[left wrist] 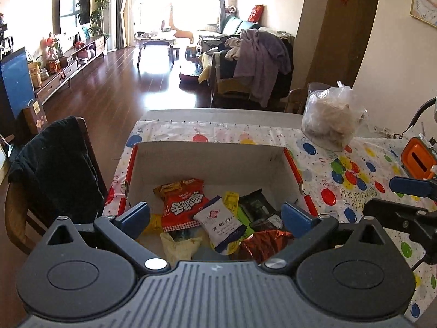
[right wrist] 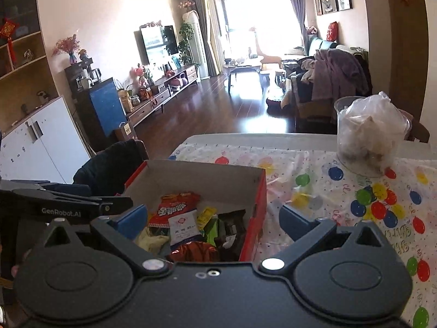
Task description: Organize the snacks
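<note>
A red cardboard box (left wrist: 213, 161) with a white inside stands on the table and holds several snack packets. Among them are a red packet (left wrist: 183, 205), a white pouch (left wrist: 222, 222) and a shiny brown wrapper (left wrist: 263, 243). My left gripper (left wrist: 215, 216) hovers over the box, wide open, with nothing between its blue pads. In the right wrist view the same box (right wrist: 256, 205) lies to the left, with the red packet (right wrist: 174, 207) and the white pouch (right wrist: 183, 229) inside it. My right gripper (right wrist: 213, 218) is open and empty, straddling the box's right wall.
A clear plastic bag (left wrist: 331, 114) of pale food stands at the far right of the balloon-print tablecloth (left wrist: 355, 180). An orange device (left wrist: 418, 158) lies at the right edge. A wooden chair with a dark garment (left wrist: 52, 169) stands left of the table.
</note>
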A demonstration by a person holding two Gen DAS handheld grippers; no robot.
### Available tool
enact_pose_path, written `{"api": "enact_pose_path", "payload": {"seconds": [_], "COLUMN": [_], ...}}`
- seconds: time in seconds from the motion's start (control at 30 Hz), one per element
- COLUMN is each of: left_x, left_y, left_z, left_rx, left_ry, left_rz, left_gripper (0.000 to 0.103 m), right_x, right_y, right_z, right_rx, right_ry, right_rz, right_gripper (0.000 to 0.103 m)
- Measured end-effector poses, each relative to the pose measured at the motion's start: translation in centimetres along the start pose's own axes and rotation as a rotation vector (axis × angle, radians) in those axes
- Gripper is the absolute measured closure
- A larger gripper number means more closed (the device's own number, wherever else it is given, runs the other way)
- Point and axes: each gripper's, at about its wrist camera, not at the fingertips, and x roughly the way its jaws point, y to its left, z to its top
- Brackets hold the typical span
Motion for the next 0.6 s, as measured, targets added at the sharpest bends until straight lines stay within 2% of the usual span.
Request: {"api": "enact_pose_path", "payload": {"seconds": [0.13,0.6], "left_x": [0.0,0.0], "left_y": [0.0,-0.1], "left_z": [-0.3,-0.7], "left_rx": [0.0,0.006], "left_ry": [0.008,0.014], "left_rz": [0.015,0.04], "left_gripper": [0.0,0.0], "right_x": [0.2,0.5], "right_y": [0.1,-0.8], "right_z": [-0.2,-0.5], "right_rx": [-0.016,0.047], "right_ry": [0.022,0.048], "right_rz": [-0.007,0.004], "right_gripper": [0.0,0.0]}}
